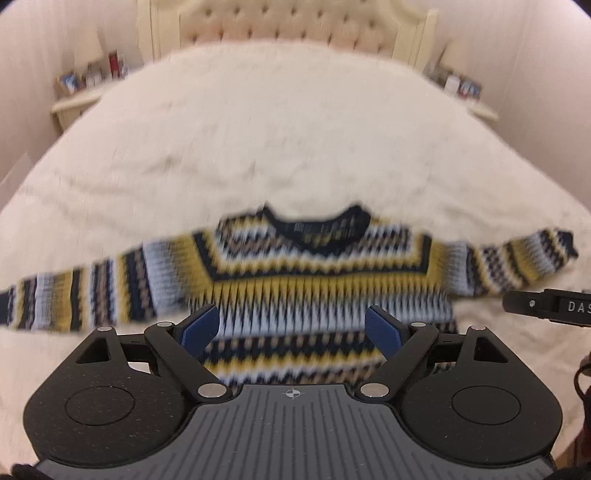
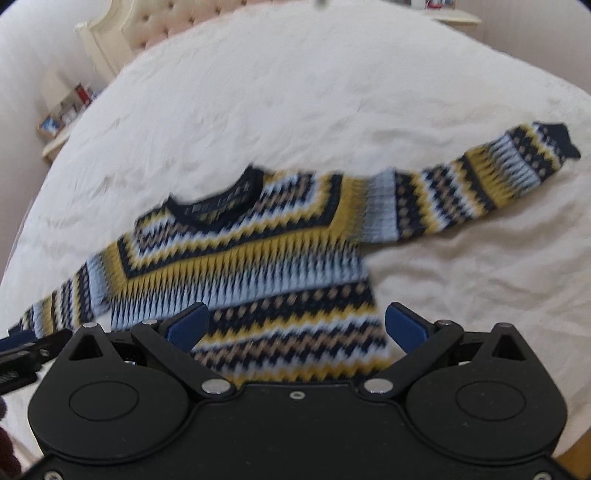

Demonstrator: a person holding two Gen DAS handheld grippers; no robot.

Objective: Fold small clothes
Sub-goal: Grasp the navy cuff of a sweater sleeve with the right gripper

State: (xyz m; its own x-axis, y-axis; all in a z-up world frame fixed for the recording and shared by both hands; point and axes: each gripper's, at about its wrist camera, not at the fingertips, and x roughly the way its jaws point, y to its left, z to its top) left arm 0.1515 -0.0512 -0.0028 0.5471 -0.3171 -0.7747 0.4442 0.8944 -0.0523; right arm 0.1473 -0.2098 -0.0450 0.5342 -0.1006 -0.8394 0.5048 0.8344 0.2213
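Note:
A small knitted sweater (image 1: pixel 295 280) with navy, yellow, white and tan zigzag bands lies flat, front up, on a cream bed, both sleeves spread out sideways and the navy collar far from me. It also shows in the right wrist view (image 2: pixel 258 258). My left gripper (image 1: pixel 291 328) is open and empty, hovering over the sweater's lower body near the hem. My right gripper (image 2: pixel 295 325) is open and empty, above the hem at the sweater's right side. The right gripper's tip (image 1: pixel 546 306) shows at the left view's right edge. Both views are motion-blurred.
The cream bedspread (image 1: pixel 277 129) fills most of the view. A tufted headboard (image 1: pixel 295 26) stands at the far end. Bedside shelves with small items sit at the far left (image 1: pixel 88 81) and far right (image 1: pixel 461 88).

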